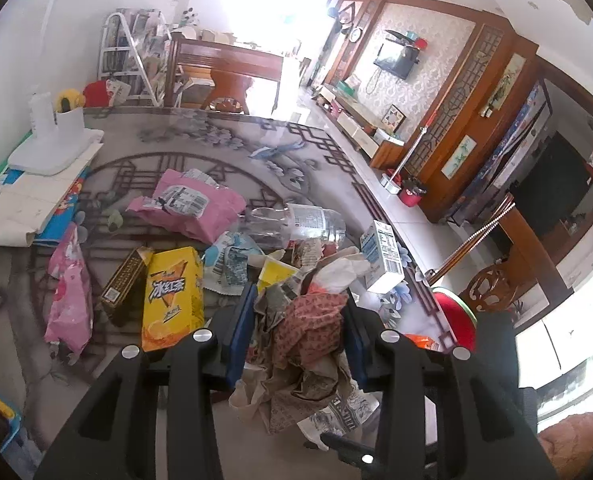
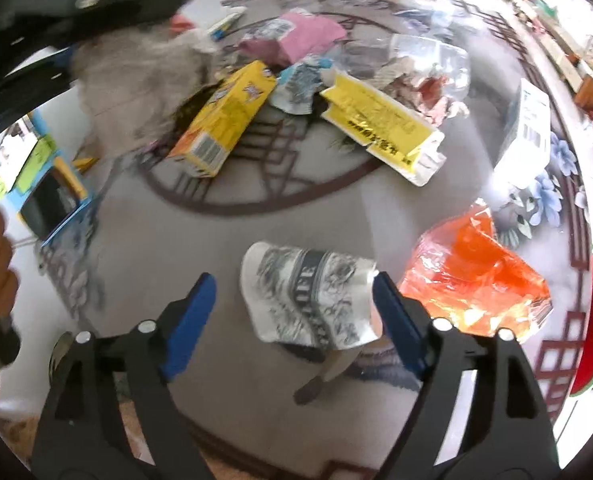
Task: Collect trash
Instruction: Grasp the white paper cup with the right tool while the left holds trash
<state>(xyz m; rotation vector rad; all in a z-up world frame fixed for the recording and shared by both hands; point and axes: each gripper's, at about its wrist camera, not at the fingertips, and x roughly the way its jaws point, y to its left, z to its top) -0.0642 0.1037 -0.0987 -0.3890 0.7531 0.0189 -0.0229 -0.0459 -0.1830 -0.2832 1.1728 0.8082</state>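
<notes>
In the left wrist view my left gripper (image 1: pixel 299 300) is shut on a bundle of crumpled wrappers (image 1: pixel 304 344), brown, red-patterned and white, held above the table. That bundle shows as a blur (image 2: pixel 136 68) at the top left of the right wrist view. My right gripper (image 2: pixel 292 284) is open and points steeply down at the table. A crumpled white-and-grey printed wrapper (image 2: pixel 308 296) lies between its blue pads, close to the right one. Just to the right of it lies an orange plastic bag (image 2: pixel 472 276).
Trash covers the patterned glass-topped table (image 1: pixel 224 136): yellow drink carton (image 1: pixel 172 296), dark box (image 1: pixel 122 284), pink mailer (image 1: pixel 192 204), clear bottle (image 1: pixel 296 224), white-blue carton (image 1: pixel 380 256), yellow flat wrapper (image 2: pixel 380 128). A red stool (image 1: pixel 454 316) stands at the table's right edge.
</notes>
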